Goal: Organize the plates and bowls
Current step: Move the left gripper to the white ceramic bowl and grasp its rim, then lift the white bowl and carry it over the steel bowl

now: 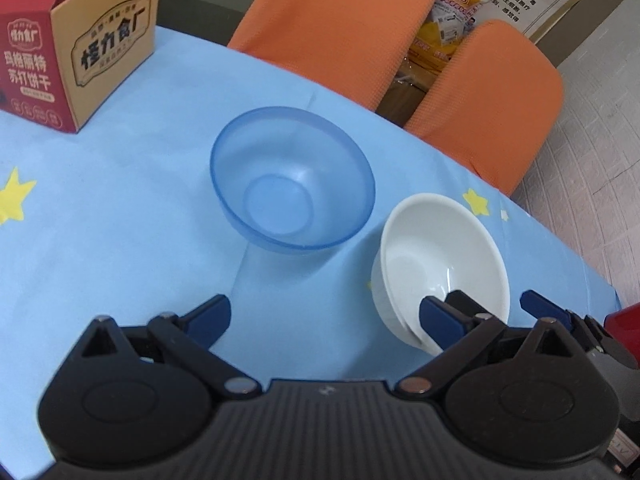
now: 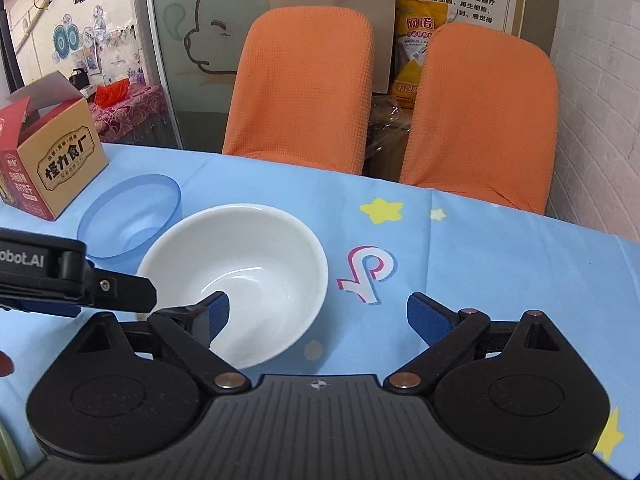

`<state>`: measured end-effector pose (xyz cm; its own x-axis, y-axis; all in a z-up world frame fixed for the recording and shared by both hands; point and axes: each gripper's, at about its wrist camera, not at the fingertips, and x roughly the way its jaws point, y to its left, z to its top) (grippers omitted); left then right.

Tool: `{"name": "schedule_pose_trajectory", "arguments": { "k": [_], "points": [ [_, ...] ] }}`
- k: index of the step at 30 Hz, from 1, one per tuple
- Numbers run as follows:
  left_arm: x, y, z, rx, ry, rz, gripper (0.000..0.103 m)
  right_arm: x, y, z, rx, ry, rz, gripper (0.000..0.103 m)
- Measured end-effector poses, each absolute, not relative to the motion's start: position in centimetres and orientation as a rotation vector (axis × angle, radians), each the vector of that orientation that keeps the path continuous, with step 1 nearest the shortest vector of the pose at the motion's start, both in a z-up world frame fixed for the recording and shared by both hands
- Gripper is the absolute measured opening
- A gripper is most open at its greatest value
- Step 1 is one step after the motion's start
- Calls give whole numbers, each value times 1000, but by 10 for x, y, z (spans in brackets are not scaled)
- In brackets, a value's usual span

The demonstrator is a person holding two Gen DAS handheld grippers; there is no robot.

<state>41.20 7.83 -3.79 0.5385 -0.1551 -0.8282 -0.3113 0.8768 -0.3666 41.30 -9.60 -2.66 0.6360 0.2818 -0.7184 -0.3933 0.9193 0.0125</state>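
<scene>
Jaws of both grippers gape wide; right gripper (image 2: 318, 312) straddles white bowl (image 2: 256, 264) rim.

I see my left gripper (image 1: 324, 316) with its jaws spread wide above the blue starred tablecloth (image 1: 120, 216). A translucent blue bowl (image 1: 292, 176) stands upright at 12 o'clock, empty. A white bowl (image 1: 440, 256) sits at 3 o'clock, near the blue one but apart. My right blue pad (image 1: 438, 316) overlaps its near rim. A red biscuit box (image 1: 76, 40) stands at 10 o'clock. Two orange chairs (image 1: 340, 28) stand beyond the table edge.
</scene>
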Motion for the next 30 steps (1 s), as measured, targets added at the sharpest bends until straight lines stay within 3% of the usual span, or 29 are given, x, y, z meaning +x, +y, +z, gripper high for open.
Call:
{"name": "schedule_pose_trajectory", "arguments": {
  "k": [6,8,10,13,30],
  "points": [
    [415,73,-44,-514,1020,101,88,420,-89,-36,-140,829,443,102],
    [412,73,-43,-526,1012,63,76,416,-87,-35,-132,822,486,90],
    [413,70,-41,-533,1004,28,47,411,-83,-31,-143,823,519,75],
    [414,66,-37,-479,992,13,24,406,-80,-26,-127,855,593,72],
    [367,51,-14,-387,929,-95,24,363,-88,-7,-149,844,575,69]
  ]
}}
